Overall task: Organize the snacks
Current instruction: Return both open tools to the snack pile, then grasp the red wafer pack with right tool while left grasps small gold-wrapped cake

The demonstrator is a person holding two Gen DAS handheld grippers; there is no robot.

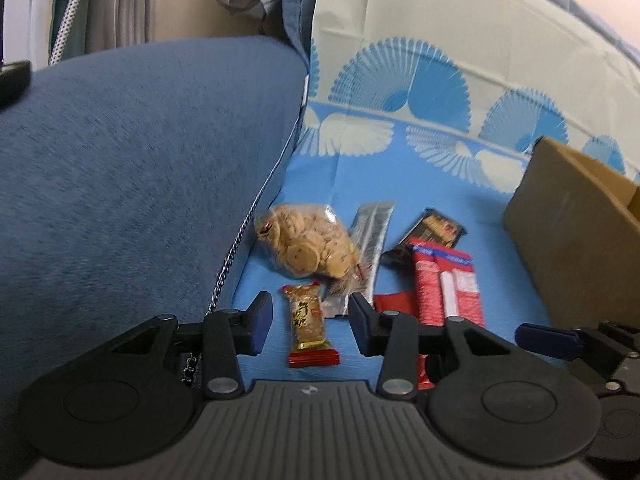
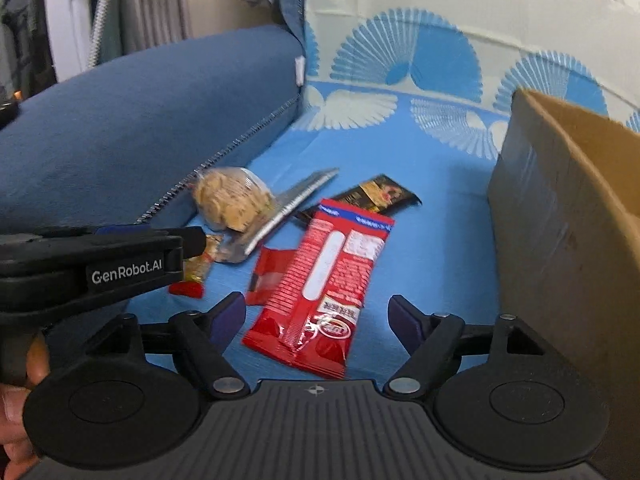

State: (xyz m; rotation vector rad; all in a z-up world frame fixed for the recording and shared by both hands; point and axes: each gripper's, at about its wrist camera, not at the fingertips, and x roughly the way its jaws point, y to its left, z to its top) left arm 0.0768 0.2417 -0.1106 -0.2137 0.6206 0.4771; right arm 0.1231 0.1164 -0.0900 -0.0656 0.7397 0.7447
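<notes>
Left wrist view showing left gripper (image 1: 308, 322) hovering open astride small gold-and-red wrapped snack bar (image 1: 311, 325), clear bag of round biscuits (image 1: 306, 246) crowding beyond, blue fabric cushion (image 1: 132, 168) hemming leftward, right gripper (image 2: 318, 316) gaping over long red foil packet (image 2: 320, 294), brown cardboard box (image 2: 568, 216) walling rightward.

This looks like a room in a home. Ahead of the claw a soft blue sofa cushion (image 1: 132, 168) sits beside a blue cloth with white fan shapes (image 1: 420, 92), and grey curtains (image 1: 132, 0) hang far behind on the left. A brown cardboard box (image 2: 568, 216) stands to the right, and snack packets (image 2: 320, 280) lie on the cloth just in front
</notes>
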